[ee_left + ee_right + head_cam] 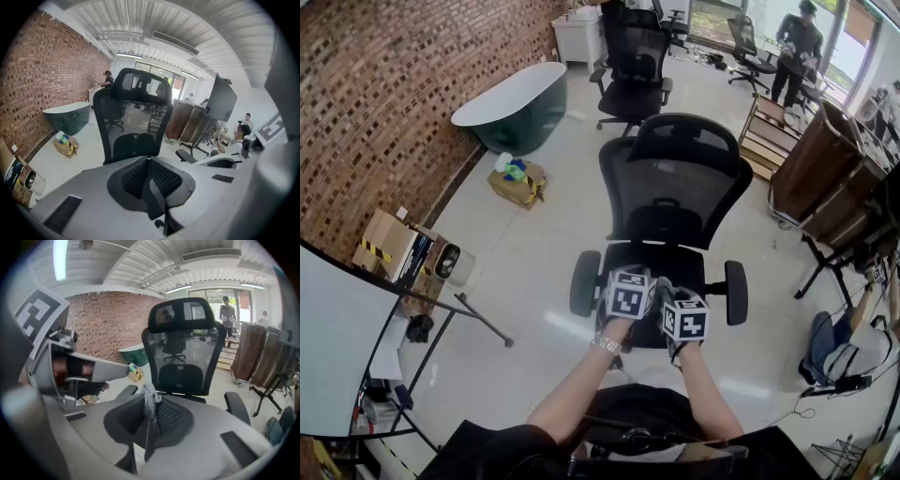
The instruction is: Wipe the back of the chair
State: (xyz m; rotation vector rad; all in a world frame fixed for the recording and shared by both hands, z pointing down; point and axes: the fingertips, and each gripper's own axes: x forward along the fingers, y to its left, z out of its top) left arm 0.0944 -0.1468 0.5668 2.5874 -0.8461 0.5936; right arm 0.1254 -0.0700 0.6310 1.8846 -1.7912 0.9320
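The left gripper (149, 164) has its jaws pressed together on nothing. The right gripper (148, 418) pinches a grey cloth (151, 399). The mesh office chair (675, 187) stands at twelve o'clock of both.

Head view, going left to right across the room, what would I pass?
From the left: white board → cardboard boxes by the brick wall → green bathtub → black mesh chair → wooden cabinet.
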